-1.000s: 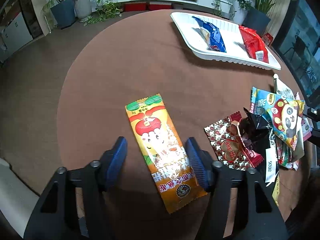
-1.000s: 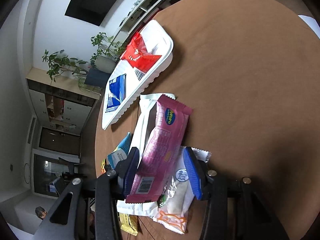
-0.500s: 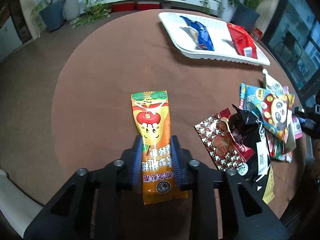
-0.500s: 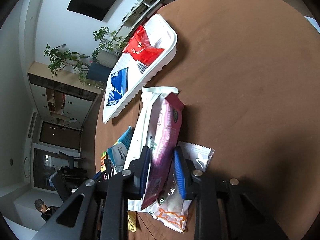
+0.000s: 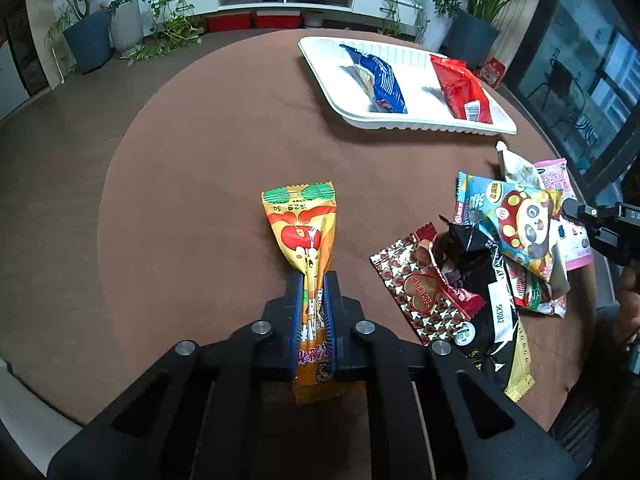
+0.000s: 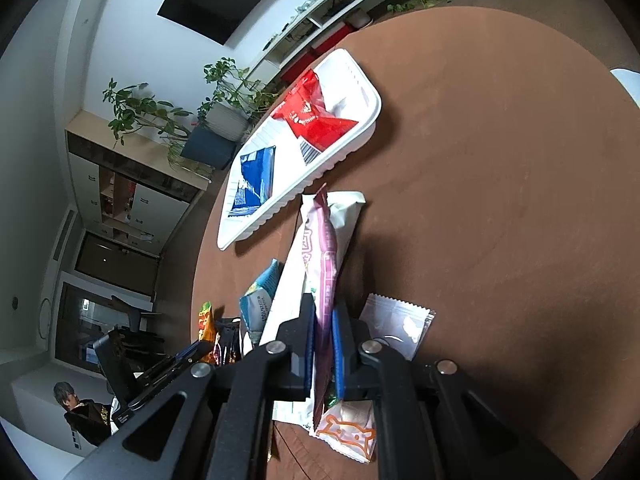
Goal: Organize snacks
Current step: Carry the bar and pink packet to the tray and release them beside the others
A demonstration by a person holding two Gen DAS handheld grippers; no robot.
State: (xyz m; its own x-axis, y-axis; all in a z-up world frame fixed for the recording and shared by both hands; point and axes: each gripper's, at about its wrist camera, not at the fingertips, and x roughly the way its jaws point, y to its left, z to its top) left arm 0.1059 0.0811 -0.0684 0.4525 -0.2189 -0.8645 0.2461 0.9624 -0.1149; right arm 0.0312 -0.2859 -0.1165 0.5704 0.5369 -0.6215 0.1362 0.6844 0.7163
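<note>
Bottom centre of left wrist view: left gripper (image 5: pixel 313 280) clenched on long orange foil snack packet (image 5: pixel 304 232), long axis running up the frame, green-striped end pointing away over round brown table (image 5: pixel 192 184).

Bottom centre of right wrist view: right gripper (image 6: pixel 323 308) clamped on slim pink wrapper (image 6: pixel 325 264), edge-on, pointing toward white ribbed plastic tray (image 6: pixel 352 80) at upper centre.
</note>
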